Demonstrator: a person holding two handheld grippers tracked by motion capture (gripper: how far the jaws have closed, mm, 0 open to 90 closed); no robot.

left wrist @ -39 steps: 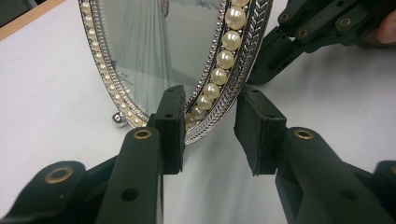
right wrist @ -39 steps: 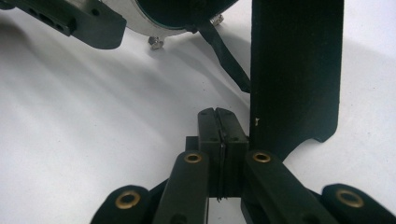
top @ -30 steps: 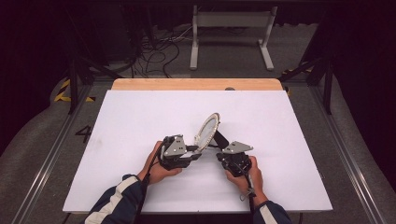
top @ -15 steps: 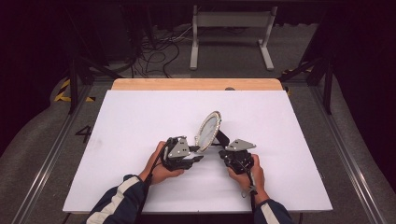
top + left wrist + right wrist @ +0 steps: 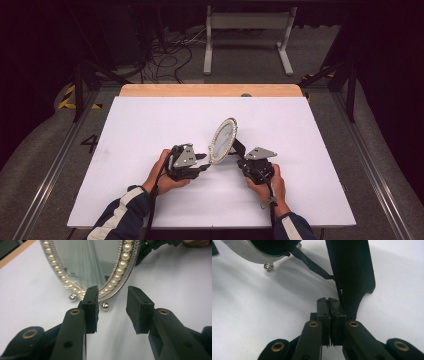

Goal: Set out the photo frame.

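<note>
An oval mirror (image 5: pixel 223 140) with a pearl-studded silver rim stands tilted on the white table (image 5: pixel 150 125), propped by a black stand leg (image 5: pixel 239 148). My left gripper (image 5: pixel 206 165) is open in front of its lower rim. In the left gripper view the jaws (image 5: pixel 112 305) have just been opening, with nothing between them; the mirror (image 5: pixel 95 262) and its ball feet (image 5: pixel 105 306) lie just beyond the tips. My right gripper (image 5: pixel 244 161) sits behind the mirror. The right gripper view shows it (image 5: pixel 328 300) shut, pads together, beside the stand leg (image 5: pixel 352 272).
A wooden strip (image 5: pixel 210 90) runs along the table's far edge. Beyond it are a metal frame (image 5: pixel 247 30) and cables (image 5: pixel 165 55) on the floor. Rails (image 5: pixel 380 190) flank the table on both sides.
The left gripper's jaws stand a little wider apart. Mirror and both hands have stayed nearly in place.
</note>
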